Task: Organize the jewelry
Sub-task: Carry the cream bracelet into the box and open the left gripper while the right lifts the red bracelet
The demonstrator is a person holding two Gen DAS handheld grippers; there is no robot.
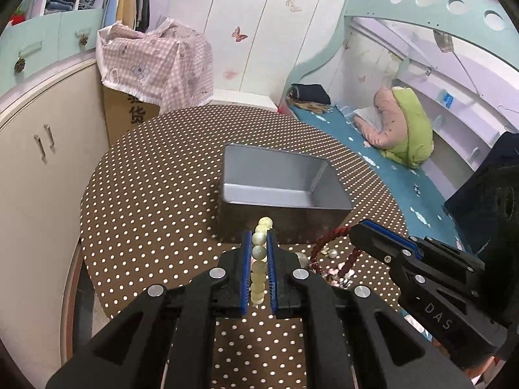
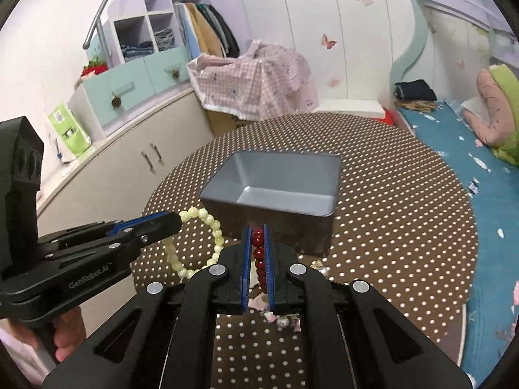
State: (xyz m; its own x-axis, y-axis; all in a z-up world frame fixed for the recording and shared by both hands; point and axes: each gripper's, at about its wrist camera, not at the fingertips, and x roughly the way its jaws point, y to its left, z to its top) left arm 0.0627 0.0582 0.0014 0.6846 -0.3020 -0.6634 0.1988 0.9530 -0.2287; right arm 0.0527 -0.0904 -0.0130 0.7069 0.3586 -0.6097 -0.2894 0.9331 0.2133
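Bed (image 1: 382, 149): blue sheet, to the right of the desk; cut off at the frame edge in both views.

Desk (image 1: 155, 194): round, brown cloth with white dots. Its near edge is hidden behind the gripper bodies in each view.

Tin (image 1: 285, 175): grey, rectangular, open-topped, standing on the desk ahead of both grippers. No contents show on the visible floor; the near inner wall is out of sight.

Left gripper (image 1: 259, 246): jaws nearly closed, clamped on the pale bracelet (image 1: 261, 253). The left view shows only a single column of cream beads between the pads, its top bead level with the tin's near wall. The right view shows the full loop (image 2: 194, 243) hanging from the gripper tip (image 2: 175, 222), just left of the tin and apart from it.

Right gripper (image 2: 258, 243): jaws nearly closed, clamped on the red bracelet (image 2: 258, 253). The right view shows only a column of dark red beads between the pads. The left view shows the loop (image 1: 327, 253) hanging below the gripper tip (image 1: 356, 230), just beside the tin's near right corner.

Loose items (image 2: 285, 319): small pearl-like and pink pieces on the desk below the right gripper, partly hidden by the jaws; kind cannot be made out. The left view shows more of them (image 1: 331, 254).
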